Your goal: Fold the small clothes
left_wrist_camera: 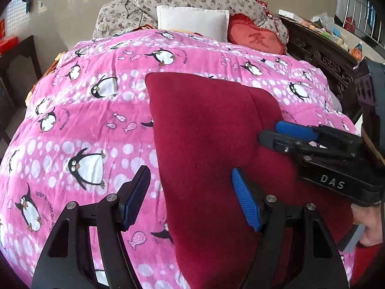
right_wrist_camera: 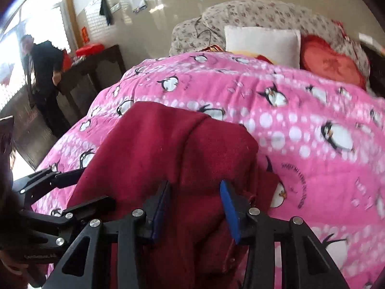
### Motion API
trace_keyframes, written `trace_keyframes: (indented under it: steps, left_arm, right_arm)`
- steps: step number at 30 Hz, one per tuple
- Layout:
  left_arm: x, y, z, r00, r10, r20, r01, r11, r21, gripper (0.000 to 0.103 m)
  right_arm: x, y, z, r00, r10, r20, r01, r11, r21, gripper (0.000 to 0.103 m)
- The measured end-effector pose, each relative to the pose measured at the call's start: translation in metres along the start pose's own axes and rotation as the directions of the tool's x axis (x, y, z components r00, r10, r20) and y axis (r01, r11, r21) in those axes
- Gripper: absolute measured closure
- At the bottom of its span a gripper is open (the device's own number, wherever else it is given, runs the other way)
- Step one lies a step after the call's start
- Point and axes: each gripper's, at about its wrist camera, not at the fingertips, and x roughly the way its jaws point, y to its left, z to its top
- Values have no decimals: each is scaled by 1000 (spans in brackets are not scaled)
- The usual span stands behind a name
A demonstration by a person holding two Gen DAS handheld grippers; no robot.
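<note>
We see our left gripper (left_wrist_camera: 190, 197) at the left edge of the dark red garment (left_wrist_camera: 211, 130), jaws released, one pad over the pink quilt (left_wrist_camera: 79, 125), the other over the cloth. The garment lies flat on the quilt. Our right gripper (right_wrist_camera: 196, 207) hangs over its right part, jaws parted, gripping nothing.

Left tool (left_wrist_camera: 190, 197) angled down, jaws spread, right tool (right_wrist_camera: 195, 209) angled down, jaws parted narrower
</note>
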Motion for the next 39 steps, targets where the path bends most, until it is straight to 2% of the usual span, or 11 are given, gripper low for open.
trace_keyframes:
  steps: [4,7,13,18,20,26,33,36,39]
  left_arm:
    - [-3,-2,-2,1000,16,7,-16,1000,9,33]
    - [-7,-4,-4,999,29,17,-29,1000,13,33]
    - [-10,-7,-8,998,50,26,-50,999,7,33]
    - [-10,-10,-11,998,61,34,-61,998,-10,33]
    - [-10,-11,-13,997,70,36,-69,997,-16,33]
    - [-23,-12,-18,992,104,70,-103,995,-17,33]
    - [-48,-4,-22,981,151,125,-143,987,-71,33]
    - [-60,-1,-23,976,163,147,-152,985,-86,33]
    - [-68,0,-25,969,187,161,-174,981,-90,33]
  right_arm:
    - [-20,7,1,1000,2,13,-2,1000,-25,61]
    - [-47,13,-5,998,47,35,-46,999,-6,61]
    - [-76,28,-42,997,64,32,-63,998,-18,61]
    - [-52,33,-72,999,-26,-32,24,997,-75,60]
    - [-48,32,-78,999,-28,-26,26,997,-74,60]
    - [-79,30,-66,999,22,33,-21,1000,-14,56]
    - [-108,38,-42,989,-7,150,3,1000,25,50]
    - [-107,46,-36,987,-31,160,28,999,22,44]
    - [-107,55,-35,983,-56,175,56,998,9,43]
